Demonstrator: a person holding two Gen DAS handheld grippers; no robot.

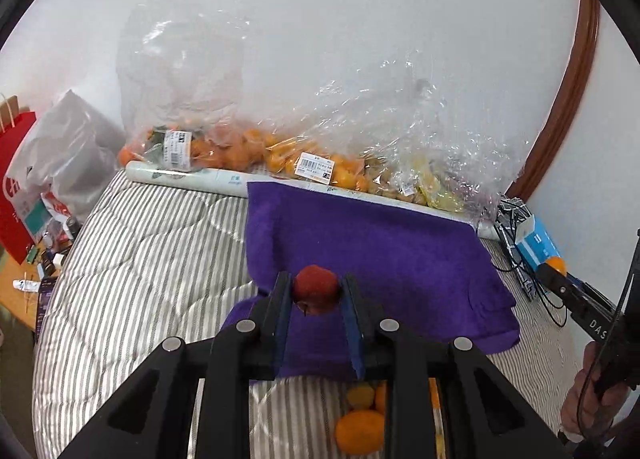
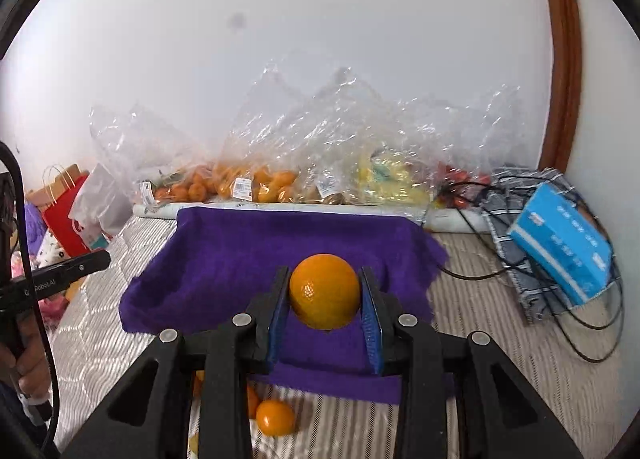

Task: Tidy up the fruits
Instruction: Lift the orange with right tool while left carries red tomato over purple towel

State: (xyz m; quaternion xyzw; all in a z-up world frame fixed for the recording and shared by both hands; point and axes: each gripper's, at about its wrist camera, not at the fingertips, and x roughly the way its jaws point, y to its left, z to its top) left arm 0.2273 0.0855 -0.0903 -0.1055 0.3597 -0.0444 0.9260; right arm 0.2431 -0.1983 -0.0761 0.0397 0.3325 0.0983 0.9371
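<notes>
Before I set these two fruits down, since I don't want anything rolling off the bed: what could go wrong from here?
The orange is round and the purple towel lies rumpled on soft bedding, so once the right gripper releases it may roll toward the loose oranges near the front edge.
The left gripper pinches the red apple only at its fingertips; it might slip out early.
The black cables beside the towel could snag the right gripper.

A small dark-red apple point(image 1: 315, 290) is pinched between the blue pads, stem end tilted toward 7 o'clock, above the purple towel point(image 1: 380, 243). A glossy round orange point(image 2: 325, 291) is clamped likewise over the towel. Loose oranges point(image 1: 360, 431) lie on the striped bedding at 6 o'clock.
</notes>
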